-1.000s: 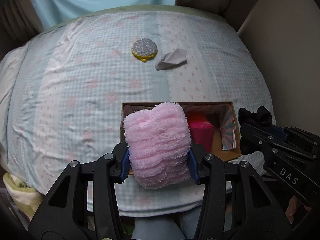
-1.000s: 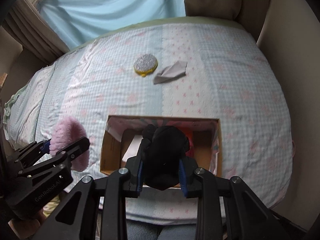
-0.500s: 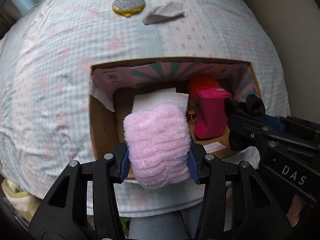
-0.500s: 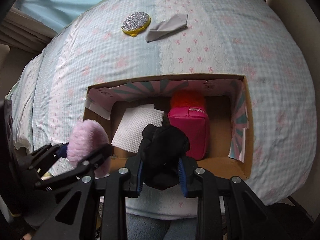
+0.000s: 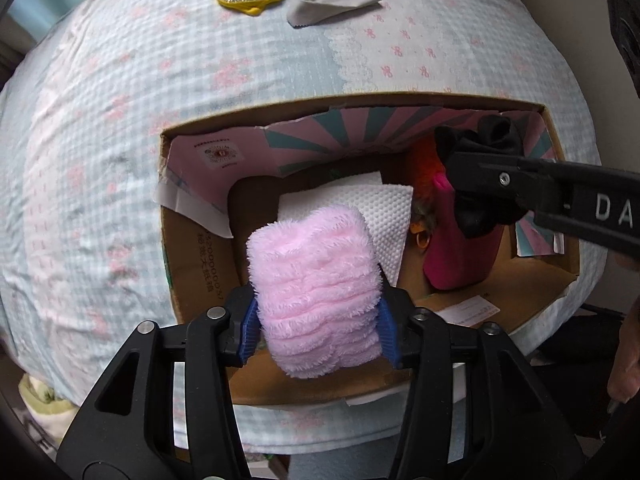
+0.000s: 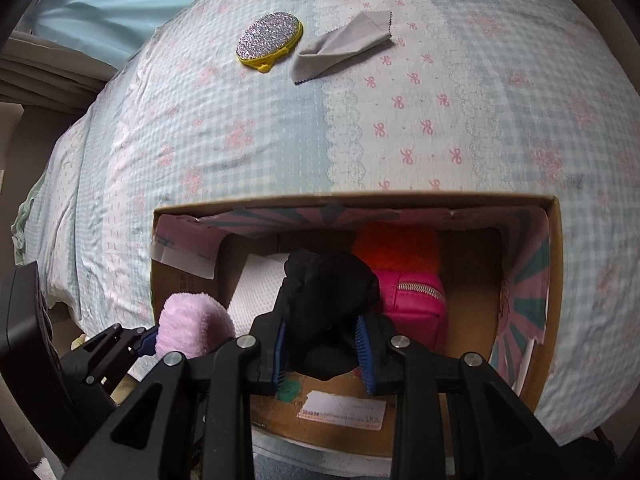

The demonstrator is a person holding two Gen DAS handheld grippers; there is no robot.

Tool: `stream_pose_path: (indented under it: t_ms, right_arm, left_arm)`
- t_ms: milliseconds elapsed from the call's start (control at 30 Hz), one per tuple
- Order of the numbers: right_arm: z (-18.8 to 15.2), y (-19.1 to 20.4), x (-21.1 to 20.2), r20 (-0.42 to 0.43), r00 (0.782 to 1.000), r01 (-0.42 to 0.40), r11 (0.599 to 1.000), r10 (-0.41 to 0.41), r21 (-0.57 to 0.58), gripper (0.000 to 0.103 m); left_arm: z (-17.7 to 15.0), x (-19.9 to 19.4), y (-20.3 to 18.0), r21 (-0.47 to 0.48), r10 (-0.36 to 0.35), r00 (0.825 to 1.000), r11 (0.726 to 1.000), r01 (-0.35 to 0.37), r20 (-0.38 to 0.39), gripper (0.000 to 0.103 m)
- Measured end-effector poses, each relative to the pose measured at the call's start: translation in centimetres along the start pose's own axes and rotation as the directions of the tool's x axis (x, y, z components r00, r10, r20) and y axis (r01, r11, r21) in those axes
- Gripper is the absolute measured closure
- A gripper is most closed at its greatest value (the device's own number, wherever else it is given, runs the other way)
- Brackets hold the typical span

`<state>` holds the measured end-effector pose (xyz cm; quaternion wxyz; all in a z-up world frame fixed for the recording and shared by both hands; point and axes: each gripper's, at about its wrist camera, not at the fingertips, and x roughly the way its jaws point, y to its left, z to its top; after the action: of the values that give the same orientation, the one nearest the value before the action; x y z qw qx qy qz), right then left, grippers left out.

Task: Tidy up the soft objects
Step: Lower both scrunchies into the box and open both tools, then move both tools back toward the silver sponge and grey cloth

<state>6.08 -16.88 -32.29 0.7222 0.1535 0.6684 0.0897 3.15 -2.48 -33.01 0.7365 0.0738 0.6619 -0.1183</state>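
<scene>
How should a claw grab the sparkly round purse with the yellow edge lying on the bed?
The glitter coin purse lies flat on the bedspread, so come straight down from above and pinch across its thin yellow rim. Stay on the side away from the grey cloth, which lies close beside it. Both claws are full now.

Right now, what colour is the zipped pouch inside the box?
Bright pink (magenta) pouch with a silver zip, clearest in the right wrist view.

My right gripper [image 6: 322, 354] clamped a black cloth [image 6: 326, 304] above the box [image 6: 554, 280], over a pink pouch [image 6: 412, 300]. At left, my left gripper [image 6: 160, 340] pinched a pink fluffy roll [image 6: 192, 326].
</scene>
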Motion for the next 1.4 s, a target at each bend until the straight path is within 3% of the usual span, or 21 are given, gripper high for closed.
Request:
stream_pose_path:
  t_ms: [33,67,100,167,467,900,1067,1400]
  right_arm:
    - [0.2,0.0,0.0,0.005,1.0,-0.011,1.0,0.011,-0.001,0.07]
    - [0.5,-0.1,0.2,0.008,1.0,-0.025,1.0,0.025,0.0,0.049]
    - [0.6,-0.2,0.3,0.01,0.999,-0.034,0.999,0.034,0.003,0.024]
    - [0.9,-0.4,0.4,0.025,0.999,-0.033,0.999,0.033,-0.004,0.002]
    - [0.4,-1.1,0.5,0.022,1.0,0.016,0.999,-0.015,-0.03,0.001]
    - [-0.4,0.1,-1.9,0.057,0.997,0.046,0.998,-0.043,-0.053,0.001]
    - [-1.1,0.7,-4.4,0.09,0.992,0.091,0.995,-0.086,-0.05,0.001]
    - [-3.7,2.6,-12.6,0.229,0.96,0.181,0.981,-0.16,-0.072,0.001]
  left_arm:
    - [0.0,0.0,-0.2,0.008,0.001,1.0,1.0,-0.001,-0.001,0.022]
    - [0.1,0.2,-0.4,0.016,0.005,1.0,1.0,-0.005,-0.003,0.0]
    - [0.1,0.1,-0.5,0.023,0.013,1.0,1.0,-0.013,0.003,0.0]
    - [-0.2,-0.1,-0.7,0.034,0.013,1.0,0.999,-0.014,0.017,0.0]
    - [-0.7,0.0,0.0,-0.028,-0.007,1.0,1.0,0.007,0.001,0.0]
    - [-0.5,-3.4,0.7,-0.06,0.026,0.997,0.998,-0.022,0.07,0.0]
    - [-1.1,-5.5,1.2,-0.083,0.024,0.995,0.996,-0.016,0.095,0.0]
    - [-2.4,-13.2,1.4,-0.099,0.053,0.979,0.994,-0.034,0.199,0.0]
